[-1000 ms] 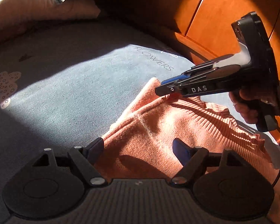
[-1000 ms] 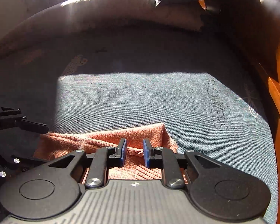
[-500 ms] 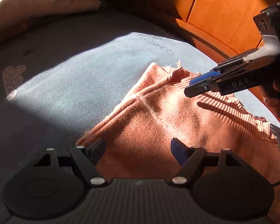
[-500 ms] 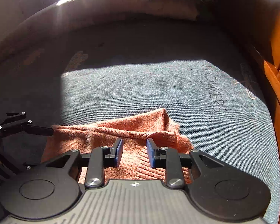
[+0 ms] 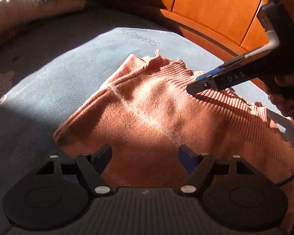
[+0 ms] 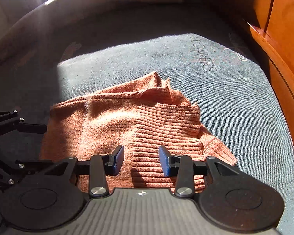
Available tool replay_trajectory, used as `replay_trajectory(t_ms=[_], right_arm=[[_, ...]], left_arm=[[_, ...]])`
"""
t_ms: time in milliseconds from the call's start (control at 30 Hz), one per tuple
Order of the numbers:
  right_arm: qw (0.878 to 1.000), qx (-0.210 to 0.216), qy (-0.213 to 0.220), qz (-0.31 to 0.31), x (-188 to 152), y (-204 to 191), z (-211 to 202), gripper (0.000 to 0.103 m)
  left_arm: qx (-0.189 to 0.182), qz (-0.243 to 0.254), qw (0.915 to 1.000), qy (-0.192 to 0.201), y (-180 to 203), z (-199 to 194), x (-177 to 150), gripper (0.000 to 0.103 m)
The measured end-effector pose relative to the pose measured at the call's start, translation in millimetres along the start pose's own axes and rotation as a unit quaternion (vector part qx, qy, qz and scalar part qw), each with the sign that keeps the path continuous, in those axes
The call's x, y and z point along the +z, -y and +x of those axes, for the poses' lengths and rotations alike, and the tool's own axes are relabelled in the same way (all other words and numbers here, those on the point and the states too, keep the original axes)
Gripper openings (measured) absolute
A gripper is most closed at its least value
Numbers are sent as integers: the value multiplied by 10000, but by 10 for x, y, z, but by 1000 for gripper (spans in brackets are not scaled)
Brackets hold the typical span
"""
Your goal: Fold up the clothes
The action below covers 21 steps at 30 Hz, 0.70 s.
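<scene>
Right claw [image 6: 141, 160] drawn back and widened since the earlier frame; more of the orange ribbed knit sweater [image 6: 127, 121] is uncovered.
The sweater is spread on the grey-blue bedsheet [image 6: 235, 105]; right jaws are opening, nothing pinched; left claw [image 5: 145, 155] is spread above it.

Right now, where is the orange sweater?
The orange sweater lies on the grey bedspread, just ahead of both grippers, below the printed word FLOWERS.

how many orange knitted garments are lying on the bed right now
1: the orange sweater lies on the grey bedspread, below the FLOWERS print. More layers may be hidden underneath.
</scene>
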State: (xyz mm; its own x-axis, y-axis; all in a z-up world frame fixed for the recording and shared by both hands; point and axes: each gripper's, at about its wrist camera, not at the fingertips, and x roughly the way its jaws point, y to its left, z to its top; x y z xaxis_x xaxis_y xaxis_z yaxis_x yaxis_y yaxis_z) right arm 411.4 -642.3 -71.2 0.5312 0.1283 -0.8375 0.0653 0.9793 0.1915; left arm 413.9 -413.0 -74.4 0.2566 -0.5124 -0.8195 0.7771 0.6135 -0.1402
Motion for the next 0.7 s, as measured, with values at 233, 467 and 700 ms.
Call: replay_trajectory(t_ms=[233,467,700], right_arm=[[9945,209,716,731,411,295,207,43],[9962,63,492,711,487,338,605,38],[9975,142,512,467,644,211,662,39]], left_arm=[[-37,-417,9990,-122,81,-40,-131,75],[-17,-518,9984,-219,52,-76,-144,75],[-30,-675,9974,-245,-6,-4,-121,75]])
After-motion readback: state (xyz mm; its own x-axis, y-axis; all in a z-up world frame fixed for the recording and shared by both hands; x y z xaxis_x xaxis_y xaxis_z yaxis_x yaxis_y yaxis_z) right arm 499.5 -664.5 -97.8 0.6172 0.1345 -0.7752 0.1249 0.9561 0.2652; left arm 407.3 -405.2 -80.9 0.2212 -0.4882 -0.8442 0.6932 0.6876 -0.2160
